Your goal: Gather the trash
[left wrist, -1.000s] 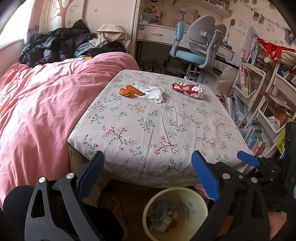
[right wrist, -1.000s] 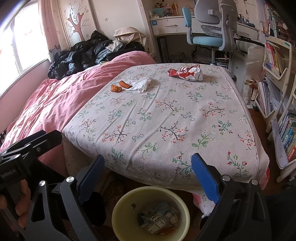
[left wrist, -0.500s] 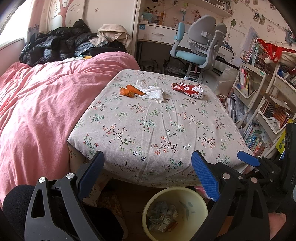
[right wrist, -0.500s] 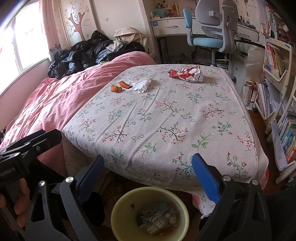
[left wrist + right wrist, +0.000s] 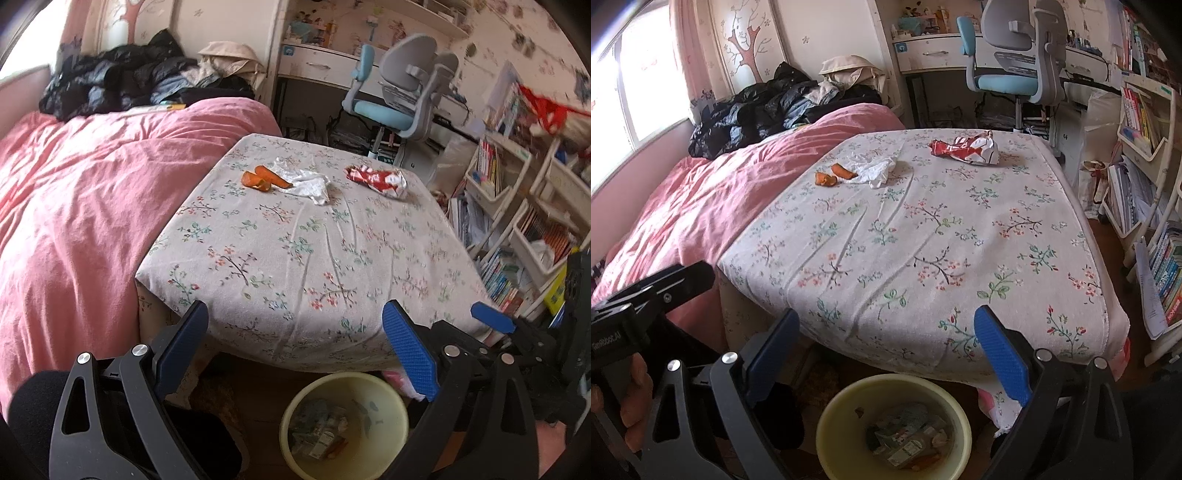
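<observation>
On the worktop (image 5: 295,258): floral cloth cover; three bits of trash toward its far edge.
Peel (image 5: 264,179): orange pieces at 11 o'clock in the left view, touching the tissue's left side; also seen at (image 5: 834,175).
Tissue (image 5: 306,182): white, crumpled, just right of the peel; in the right view at (image 5: 873,168).
Wrapper (image 5: 376,179): red and white, crumpled, at 1 o'clock, apart from the tissue; right view (image 5: 966,149).
Bin (image 5: 345,424): pale yellow, on the floor at 6 o'clock below the worktop's near edge, some trash inside; right view rim (image 5: 834,410).
Left claw (image 5: 291,347): blue pads spread wide, nothing between them, over the near edge of the worktop.
Right claw (image 5: 882,350): likewise wide apart and empty, above the bin.
Hand (image 5: 631,402): at 8 o'clock in the right view, gripping the other tool's handle.
Bed (image 5: 74,206): pink quilt at 9 o'clock, beside the worktop; dark coats (image 5: 110,85) heaped at its head.
Chair (image 5: 399,96): grey and blue, at 1 o'clock beyond the worktop.
Shelves (image 5: 517,206): books, at 3 o'clock.
</observation>
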